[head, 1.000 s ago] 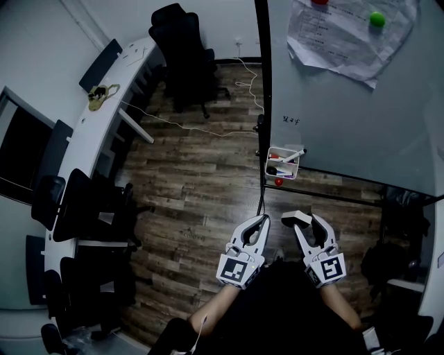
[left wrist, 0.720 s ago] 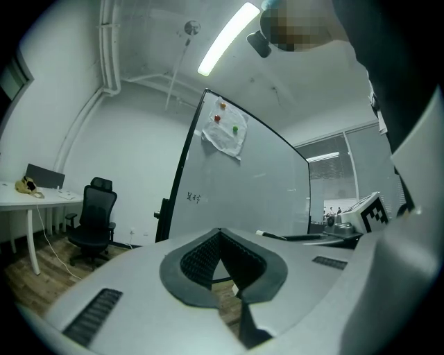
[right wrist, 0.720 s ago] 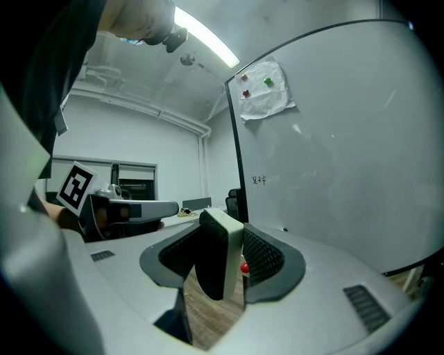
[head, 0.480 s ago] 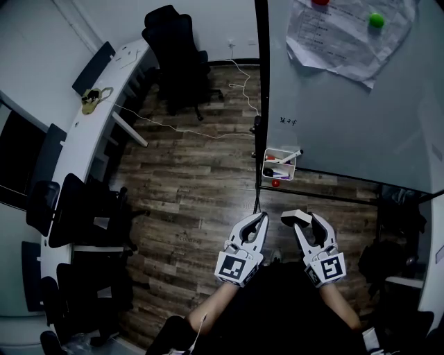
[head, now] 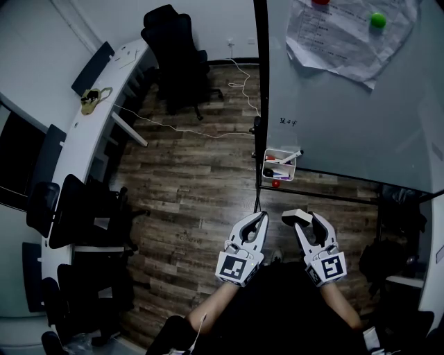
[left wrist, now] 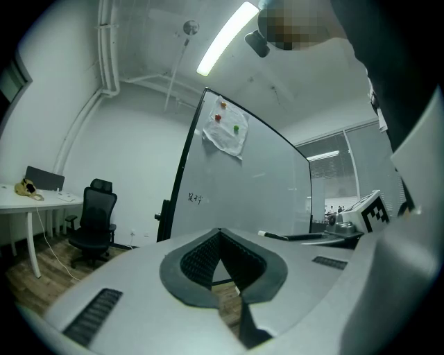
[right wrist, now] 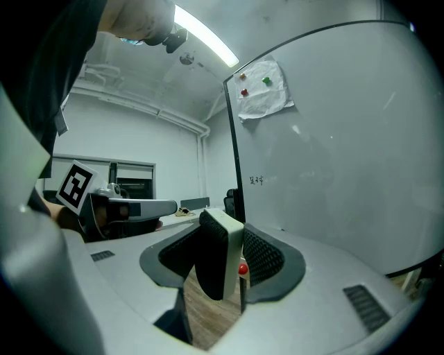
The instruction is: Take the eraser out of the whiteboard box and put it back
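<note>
The white box [head: 293,168] hangs at the whiteboard's [head: 347,118] lower left corner and holds markers. My right gripper [head: 306,220] is level, in front of and below the box, shut on the eraser [head: 293,218]. In the right gripper view the eraser [right wrist: 220,263] stands upright between the ribbed pads, white face to the right, dark felt to the left. My left gripper [head: 260,220] hovers beside it on the left. Its jaws meet at the tips in the left gripper view [left wrist: 220,234], and nothing is between them.
A small red ball [head: 278,182] sits just under the box. Papers [head: 350,35] and a green magnet [head: 377,19] are stuck high on the board. A black office chair [head: 177,48] and a curved white desk [head: 90,125] stand to the left on the wood floor, and a cable [head: 194,128] trails across it.
The head view shifted slightly early on. Both grippers and the eraser keep the same place.
</note>
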Demonstrator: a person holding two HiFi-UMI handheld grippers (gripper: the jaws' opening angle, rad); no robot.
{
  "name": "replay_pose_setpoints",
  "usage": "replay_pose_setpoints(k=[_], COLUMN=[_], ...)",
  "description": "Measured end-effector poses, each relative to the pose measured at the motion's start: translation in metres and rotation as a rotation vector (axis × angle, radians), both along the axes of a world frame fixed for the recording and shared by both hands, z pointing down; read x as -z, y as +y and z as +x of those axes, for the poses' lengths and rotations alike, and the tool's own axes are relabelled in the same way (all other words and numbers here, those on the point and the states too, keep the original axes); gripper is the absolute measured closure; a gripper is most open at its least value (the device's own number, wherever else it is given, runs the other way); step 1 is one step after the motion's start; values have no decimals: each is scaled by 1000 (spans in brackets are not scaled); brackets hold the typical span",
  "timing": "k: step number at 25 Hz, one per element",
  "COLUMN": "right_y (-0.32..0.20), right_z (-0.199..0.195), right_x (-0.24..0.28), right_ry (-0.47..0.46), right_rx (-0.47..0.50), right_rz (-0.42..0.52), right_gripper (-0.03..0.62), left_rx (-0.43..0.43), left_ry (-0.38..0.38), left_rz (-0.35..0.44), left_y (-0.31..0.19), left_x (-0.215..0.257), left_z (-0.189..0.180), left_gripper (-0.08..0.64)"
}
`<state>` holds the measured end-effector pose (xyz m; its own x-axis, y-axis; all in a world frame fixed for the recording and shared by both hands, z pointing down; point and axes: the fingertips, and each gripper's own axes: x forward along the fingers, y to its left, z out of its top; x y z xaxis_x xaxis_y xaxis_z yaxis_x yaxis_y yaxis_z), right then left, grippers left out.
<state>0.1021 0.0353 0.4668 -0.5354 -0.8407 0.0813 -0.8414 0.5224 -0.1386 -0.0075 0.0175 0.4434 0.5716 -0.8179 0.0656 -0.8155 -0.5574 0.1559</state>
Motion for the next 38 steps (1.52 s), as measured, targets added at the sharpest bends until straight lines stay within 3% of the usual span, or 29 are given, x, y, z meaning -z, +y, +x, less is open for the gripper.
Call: replay_pose_setpoints(k=[12,18,27,38], right_y=[4,2,2,-31], right_z=[-7,-16,-39,-41], right_x=[-6,-5,-7,-6], right_ry=[19,27,66,64], right_rx=[-11,-27,-46,-73], right_rz=[-28,-31,-42,-31], right_gripper=[393,393,393,393], left_rx=[-43,-19,-35,-32], left_ry=[12,13,85,98], left_rz=[15,-9,-16,-27], left_y=[9,8,16,-14], left_x=[-8,-6,-10,-18], left_z=[-4,-20,-46,-55], left_gripper=[554,554,554,554])
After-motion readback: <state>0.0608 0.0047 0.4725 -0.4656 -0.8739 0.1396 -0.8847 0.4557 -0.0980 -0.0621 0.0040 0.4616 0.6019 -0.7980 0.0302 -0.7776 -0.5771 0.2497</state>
